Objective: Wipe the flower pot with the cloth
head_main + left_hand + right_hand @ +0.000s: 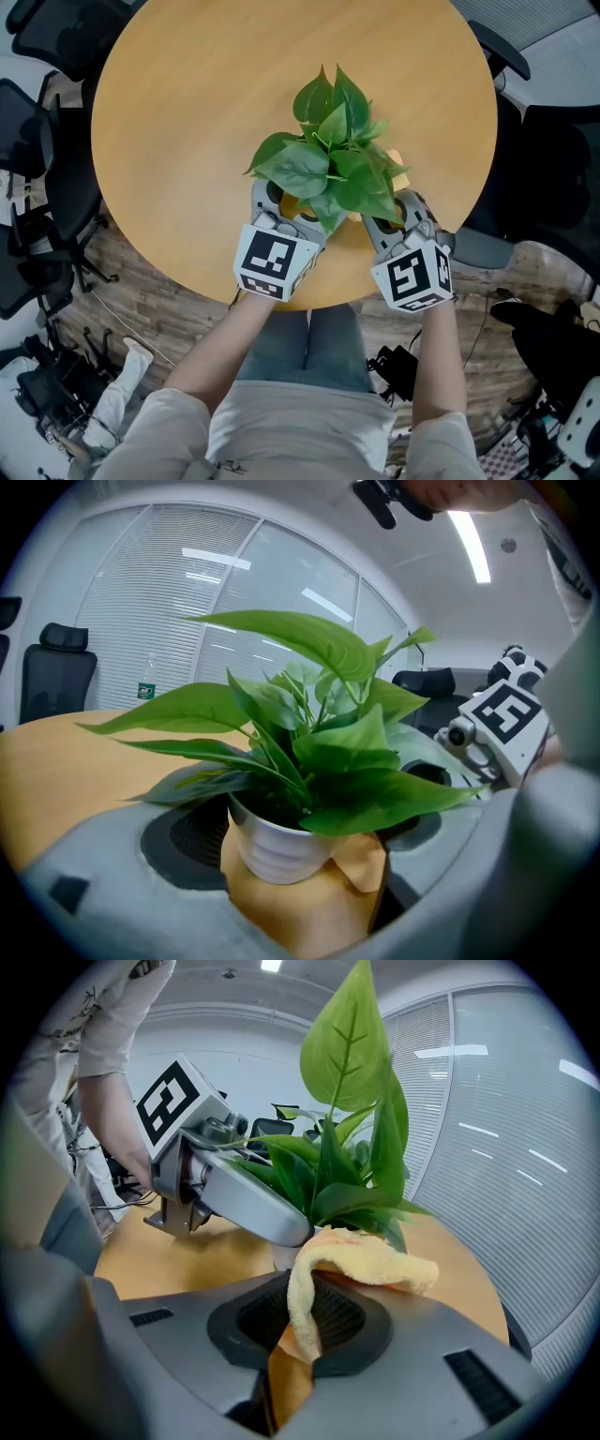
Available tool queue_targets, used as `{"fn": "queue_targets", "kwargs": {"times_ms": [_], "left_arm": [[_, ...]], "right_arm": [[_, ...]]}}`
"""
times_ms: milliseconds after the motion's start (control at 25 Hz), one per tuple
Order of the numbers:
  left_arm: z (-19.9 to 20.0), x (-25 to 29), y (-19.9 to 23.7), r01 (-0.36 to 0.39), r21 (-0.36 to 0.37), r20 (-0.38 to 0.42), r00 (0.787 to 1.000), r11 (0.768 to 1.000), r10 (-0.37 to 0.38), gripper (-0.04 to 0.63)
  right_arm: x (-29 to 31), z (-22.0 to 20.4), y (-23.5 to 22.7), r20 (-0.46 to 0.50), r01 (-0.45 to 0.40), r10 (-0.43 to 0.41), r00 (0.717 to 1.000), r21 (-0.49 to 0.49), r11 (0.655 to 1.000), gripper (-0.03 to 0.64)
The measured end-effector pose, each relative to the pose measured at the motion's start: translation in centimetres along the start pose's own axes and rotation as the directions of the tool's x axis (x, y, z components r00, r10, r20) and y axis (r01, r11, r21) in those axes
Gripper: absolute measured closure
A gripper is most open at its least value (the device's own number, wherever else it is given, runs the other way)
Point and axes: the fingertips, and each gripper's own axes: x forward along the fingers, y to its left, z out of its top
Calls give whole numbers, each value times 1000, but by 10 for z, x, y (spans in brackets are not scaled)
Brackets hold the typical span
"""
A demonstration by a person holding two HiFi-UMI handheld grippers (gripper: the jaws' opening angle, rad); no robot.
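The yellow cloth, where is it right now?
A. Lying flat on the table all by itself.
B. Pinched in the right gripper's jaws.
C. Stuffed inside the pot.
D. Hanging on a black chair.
B: in the right gripper view the yellow cloth comes up from between the shut jaws of the right gripper and flops toward the plant.
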Motion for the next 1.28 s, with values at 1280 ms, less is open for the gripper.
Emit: {"fn": "queue_targets", "kwargs": {"times_ms": [1280], "left_arm": [[-1, -11, -6, 552, 225, -122, 834, 803, -539, 72]], "right_arm": [[-1, -6, -2, 9, -16, 16, 1000, 23, 1000, 571]]}}
